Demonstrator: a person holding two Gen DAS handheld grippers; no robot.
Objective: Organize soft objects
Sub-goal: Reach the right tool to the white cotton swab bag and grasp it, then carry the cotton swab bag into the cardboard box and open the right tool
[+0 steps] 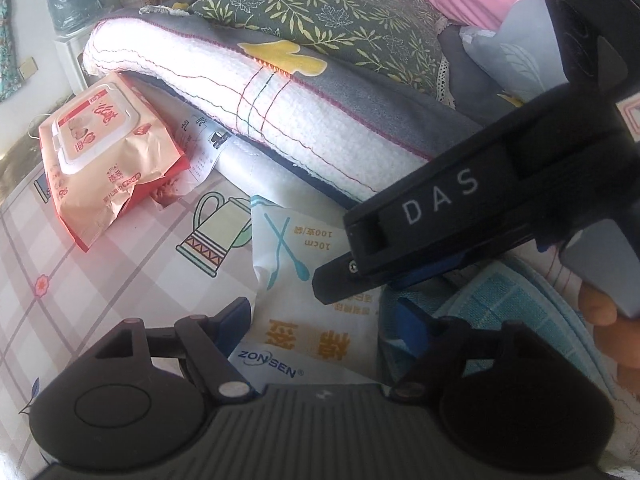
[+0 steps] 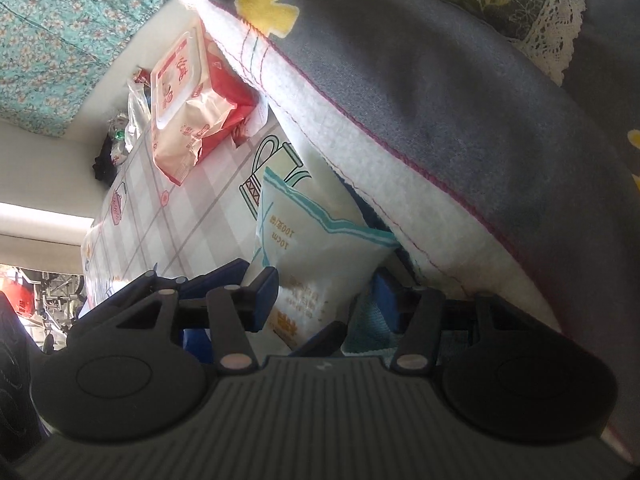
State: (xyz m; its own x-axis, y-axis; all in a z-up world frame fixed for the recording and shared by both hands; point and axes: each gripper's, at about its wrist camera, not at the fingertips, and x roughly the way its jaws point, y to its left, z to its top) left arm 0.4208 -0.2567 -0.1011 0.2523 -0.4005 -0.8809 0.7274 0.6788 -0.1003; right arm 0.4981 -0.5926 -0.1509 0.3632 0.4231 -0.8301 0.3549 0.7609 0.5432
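While both grippers point steeply down at the table (image 1: 80, 280), a white swab bag (image 1: 296, 280) lies between them on the checked cloth, at the foot of a folded blanket (image 1: 320, 120). Soft and creased, the bag is edged in teal and printed with two crossed teal swabs; read upside down, it bears "10cm", a "100" count line, large orange characters and the brand "ZONSEN" in blue. In the left wrist view the left gripper (image 1: 320, 320) stands open, its blue pads on either side of the bag and not pressing it. At 3 o'clock the right gripper's black body crosses in, marked "DAS", with a hand (image 1: 612, 320) on its grip. In the right wrist view the right gripper (image 2: 324, 300) is partly open around the bag's lower end; whether its pads touch it I cannot tell. Just right of the bag lies a light blue cloth (image 1: 500, 304). At 10 o'clock sits a red and tan wipes pack (image 1: 104, 152) with a white flip lid and red characters. The blanket is white fleece backed in grey with yellow shapes, and a green leaf-print pillow (image 1: 340, 20) lies on top at 12 o'clock.
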